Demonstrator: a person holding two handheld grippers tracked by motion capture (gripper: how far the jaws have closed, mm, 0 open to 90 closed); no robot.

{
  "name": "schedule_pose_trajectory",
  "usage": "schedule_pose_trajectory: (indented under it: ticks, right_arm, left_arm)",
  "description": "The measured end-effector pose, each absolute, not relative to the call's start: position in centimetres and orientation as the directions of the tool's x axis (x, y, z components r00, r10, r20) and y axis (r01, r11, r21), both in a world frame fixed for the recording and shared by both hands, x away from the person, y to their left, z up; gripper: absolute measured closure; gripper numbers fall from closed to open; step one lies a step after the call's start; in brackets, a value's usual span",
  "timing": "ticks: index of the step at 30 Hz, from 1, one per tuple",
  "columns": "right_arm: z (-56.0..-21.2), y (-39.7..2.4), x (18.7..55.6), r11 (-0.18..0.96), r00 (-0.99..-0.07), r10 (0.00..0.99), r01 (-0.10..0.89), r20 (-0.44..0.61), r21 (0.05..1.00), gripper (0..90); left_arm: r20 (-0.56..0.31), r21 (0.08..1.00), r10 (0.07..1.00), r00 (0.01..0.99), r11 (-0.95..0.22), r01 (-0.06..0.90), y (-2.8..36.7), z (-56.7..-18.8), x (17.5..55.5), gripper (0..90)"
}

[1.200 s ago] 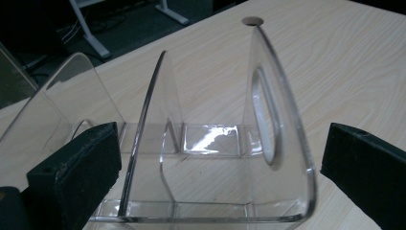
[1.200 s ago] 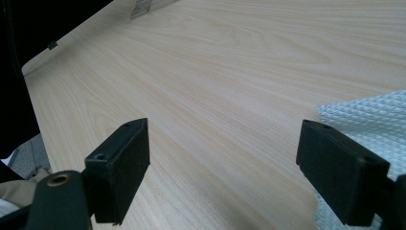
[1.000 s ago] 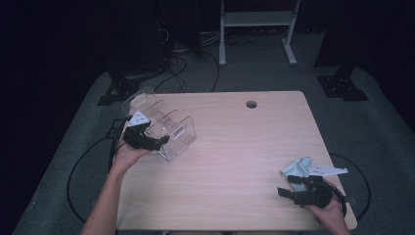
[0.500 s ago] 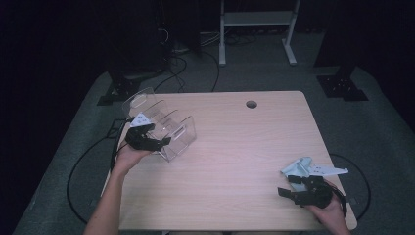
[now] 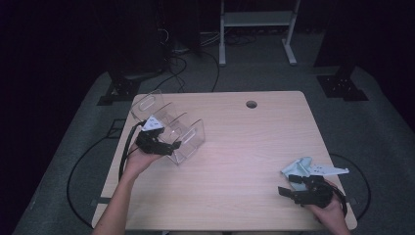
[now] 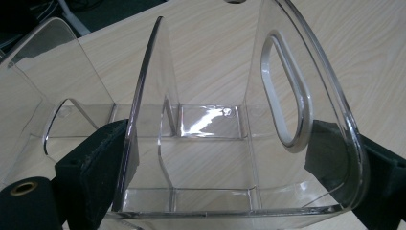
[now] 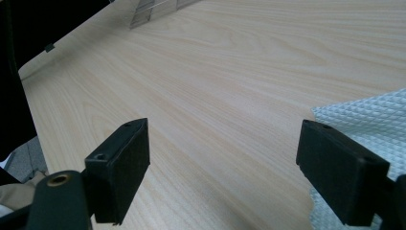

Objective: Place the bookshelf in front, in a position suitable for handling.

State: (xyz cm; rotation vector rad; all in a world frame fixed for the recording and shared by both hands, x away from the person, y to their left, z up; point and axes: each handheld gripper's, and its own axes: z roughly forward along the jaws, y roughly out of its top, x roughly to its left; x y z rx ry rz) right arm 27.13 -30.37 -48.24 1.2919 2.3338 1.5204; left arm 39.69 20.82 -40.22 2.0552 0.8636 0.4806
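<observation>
A person is working at a light wooden table [image 5: 235,161], holding a two-jaw gripper in each hand. Compared with a second ago, the clear acrylic organizer [image 5: 171,129] is sitting a little farther toward the table's middle, away from the left edge, and the left gripper [image 5: 166,147] has travelled with it. Its jaws have just been closing, with the organizer's end section between them. The right gripper [image 5: 288,190] is staying where it was, near the table's front right corner, beside a pale cloth [image 5: 303,169].

In the high view, the organizer is standing on the left half of the table, its upright dividers in a row, and the left gripper is meeting it at the near end.

The left gripper view is giving the detail that the high view cannot: the black pads [image 6: 103,163] are pressing on the outsides of two clear walls, one of them the end wall with a long handle slot [image 6: 282,91], so the jaws are clamped on the organizer.

The right gripper view is showing its jaws standing wide apart over bare wood, holding nothing, with the quilted white cloth at the right edge and a corner of the organizer far off at the top.
</observation>
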Motion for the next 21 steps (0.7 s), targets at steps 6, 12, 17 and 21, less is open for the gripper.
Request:
schedule_pose_trajectory:
  ticks: [6,12,17,21]
  right_arm:
    - [-48.2,-30.5,27.1,0.153,-0.643,0.675,0.602,0.362,0.784,18.3]
    - [-48.1,-30.7,27.0,0.149,-0.639,0.679,0.602,0.361,0.784,18.3]
    - [-48.1,-30.9,27.0,0.145,-0.638,0.681,0.598,0.358,0.788,18.3]
    - [-48.1,-30.9,27.1,0.145,-0.637,0.683,0.598,0.358,0.788,18.3]
  left_arm:
    - [0.031,0.815,0.722,0.691,-0.418,0.401,18.8,-40.2,39.0,7.9]
    - [0.032,0.809,0.723,0.690,-0.424,0.407,17.0,-40.2,38.1,7.9]
    - [0.024,0.817,0.724,0.689,-0.411,0.403,15.8,-40.3,37.3,7.8]
    - [0.025,0.818,0.718,0.695,-0.414,0.398,14.6,-40.4,36.5,7.8]
